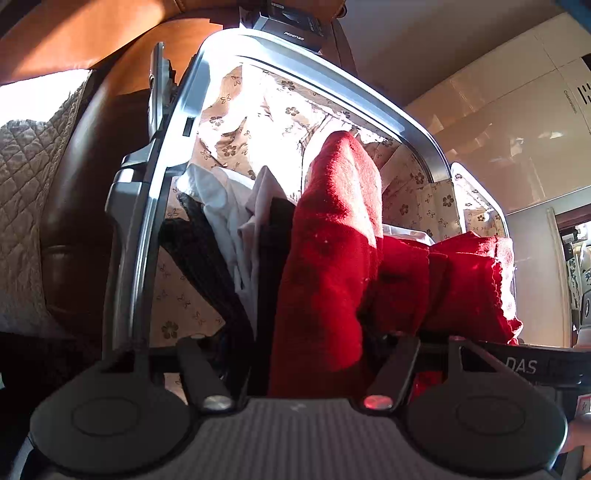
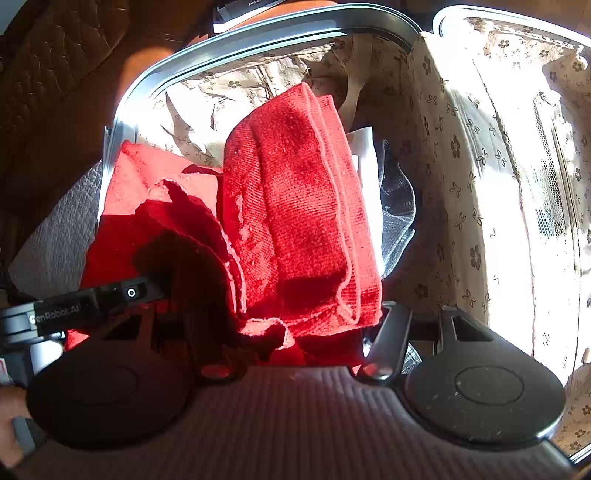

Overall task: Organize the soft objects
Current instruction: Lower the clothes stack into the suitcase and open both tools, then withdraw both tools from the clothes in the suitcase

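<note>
A thick red towel (image 1: 325,251) hangs folded between my two grippers, over an open suitcase (image 1: 417,129) with a silver rim and flowered lining. My left gripper (image 1: 303,354) is shut on one end of the towel, whose folds hide the fingertips. The right gripper (image 2: 295,336) grips the other end, where the red towel (image 2: 295,206) bulges up over its jaws. Each gripper shows in the other's view: the right gripper (image 1: 524,365) low on the right, the left gripper (image 2: 74,306) low on the left. White clothes (image 1: 229,206) and a black garment (image 1: 199,251) lie in the suitcase under the towel.
The suitcase lid (image 2: 517,166), with a mesh pocket, stands open to the right. A brown leather sofa (image 1: 92,155) with a quilted cover (image 1: 26,192) lies left of the case. A black box (image 1: 291,26) rests beyond the far rim, and a cardboard box (image 1: 517,122) stands at the right.
</note>
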The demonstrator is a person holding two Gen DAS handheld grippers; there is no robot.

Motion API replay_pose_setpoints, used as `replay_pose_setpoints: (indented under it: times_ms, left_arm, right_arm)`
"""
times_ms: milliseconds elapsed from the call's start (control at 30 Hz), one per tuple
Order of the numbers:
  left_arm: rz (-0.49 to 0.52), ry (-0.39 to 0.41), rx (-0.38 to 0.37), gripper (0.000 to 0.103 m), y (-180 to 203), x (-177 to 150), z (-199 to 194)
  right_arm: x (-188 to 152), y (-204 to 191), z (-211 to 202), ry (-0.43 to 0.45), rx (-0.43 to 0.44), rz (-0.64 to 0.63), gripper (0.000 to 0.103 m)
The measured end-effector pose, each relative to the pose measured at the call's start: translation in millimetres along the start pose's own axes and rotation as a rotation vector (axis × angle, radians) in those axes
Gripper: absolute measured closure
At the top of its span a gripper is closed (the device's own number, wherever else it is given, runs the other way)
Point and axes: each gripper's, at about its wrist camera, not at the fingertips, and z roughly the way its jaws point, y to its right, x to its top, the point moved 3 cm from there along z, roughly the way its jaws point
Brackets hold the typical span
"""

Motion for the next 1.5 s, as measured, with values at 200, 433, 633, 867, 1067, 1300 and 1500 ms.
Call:
replay_pose_setpoints:
  times_ms: [200, 433, 633, 867, 1067, 1300, 1500]
  left_arm:
    - [0.098, -0.024, 0.102, 0.039, 9, 10, -1]
    - [0.315, 0.141, 0.027, 0.04, 36, 40, -59]
    - [0.469, 0.038, -0.083, 0.04, 63, 55, -13]
    - [0.475, -0.016, 0.045, 0.042, 38, 49, 16]
    - [0.463, -0.028, 0.044, 0.042, 31, 52, 14]
    - [0.468, -0.037, 0.081, 0.041, 19, 52, 17]
    - [0.484, -0.039, 0.098, 0.036, 24, 46, 22]
  right_arm:
    - [-12, 19, 25, -0.012, 0.021, 0.025, 0.037]
    - [-15, 33, 41, -0.01, 0.07, 0.027, 0.033]
    - [-8, 35, 51, -0.014, 0.048, 0.023, 0.022]
    - [-20, 21, 6, 0.071, -0.087, -0.03, 0.022]
    - [-37, -37, -77, 0.335, -0.213, -0.287, 0.022]
    - [-26, -58, -4, 0.168, -0.208, -0.535, 0.022]
    - [-11, -25, 55, 0.069, -0.203, -0.476, 0.02]
